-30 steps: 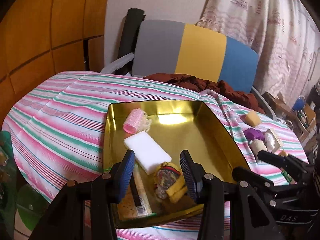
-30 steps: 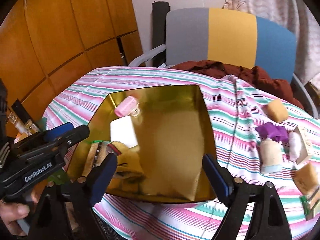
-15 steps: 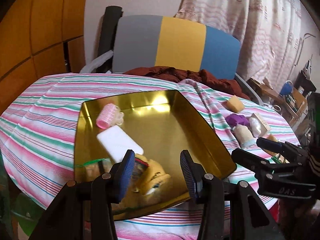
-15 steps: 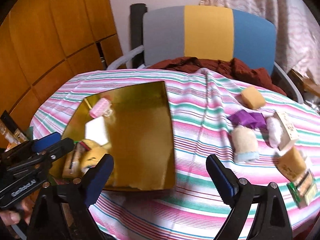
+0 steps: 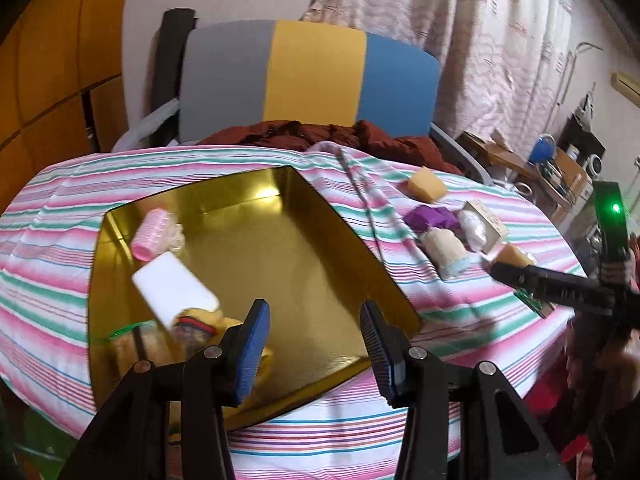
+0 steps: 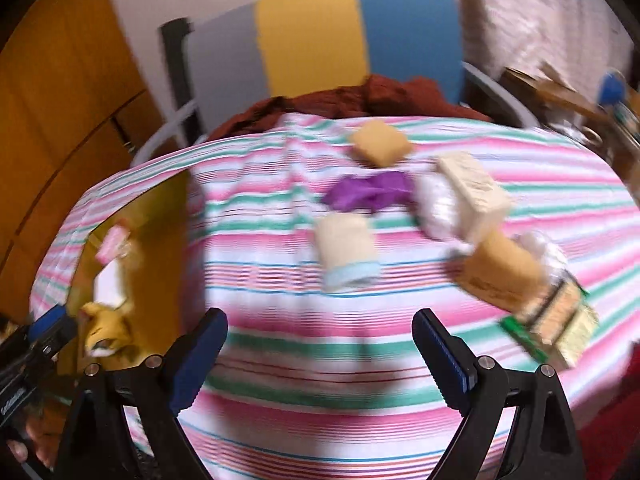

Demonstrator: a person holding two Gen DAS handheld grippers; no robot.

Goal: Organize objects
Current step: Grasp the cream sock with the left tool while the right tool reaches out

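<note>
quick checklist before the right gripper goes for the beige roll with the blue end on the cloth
1. Right gripper open and empty: ok, the jaws are wide apart with nothing between them.
2. Beige roll in view ahead of the fingers: ok, it lies on the striped tablecloth.
3. Roll free of neighbours: ok, the purple cloth sits behind it, apart.
4. Picture sharp enough to aim: not ok, the right wrist view is motion-blurred.
5. Left gripper out of the way: ok, it is open over the gold tray.
6. Room in the tray: ok, its right half is bare.
</note>
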